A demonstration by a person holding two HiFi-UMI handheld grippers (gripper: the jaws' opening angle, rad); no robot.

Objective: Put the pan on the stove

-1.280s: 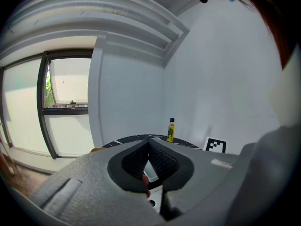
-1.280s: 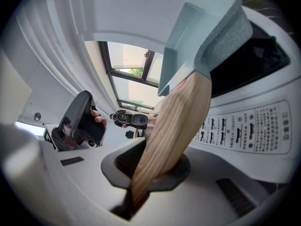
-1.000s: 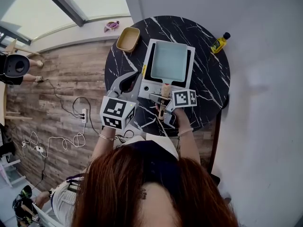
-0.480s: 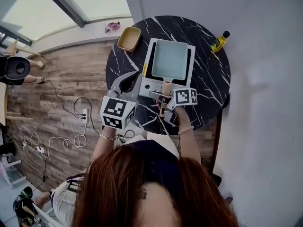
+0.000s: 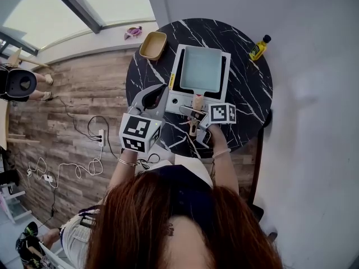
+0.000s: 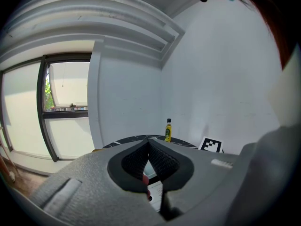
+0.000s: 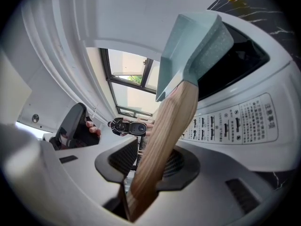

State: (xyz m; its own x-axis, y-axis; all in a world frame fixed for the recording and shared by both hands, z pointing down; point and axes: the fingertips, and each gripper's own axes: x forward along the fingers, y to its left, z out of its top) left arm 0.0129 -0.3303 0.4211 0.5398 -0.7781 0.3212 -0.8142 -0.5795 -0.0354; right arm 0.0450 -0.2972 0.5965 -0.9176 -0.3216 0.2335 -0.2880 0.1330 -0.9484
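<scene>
A pale blue square pan [image 5: 200,69] with a wooden handle [image 5: 196,104] rests on the white portable stove [image 5: 178,102] on a black marble table [image 5: 247,94]. My right gripper [image 5: 192,114] is at the stove's near edge. Its jaws are opening, with the handle [image 7: 169,131] between them and a gap at the left pad. In the right gripper view the pan [image 7: 197,46] lies flat over the stove [image 7: 244,126]. My left gripper [image 5: 152,96] hovers left of the stove, its jaws meeting at the tips [image 6: 148,147] with nothing held.
A yellow oil bottle [image 5: 259,49] stands at the table's far right, and a tan dish [image 5: 152,46] sits at its far left edge. A camera on a stand [image 5: 19,83] and cables with a power strip [image 5: 100,136] are on the wooden floor to the left.
The right gripper's jaws have spread apart around the pan handle, and its marker cube has shifted slightly right. The pan stays on the stove. The left gripper has barely moved.
</scene>
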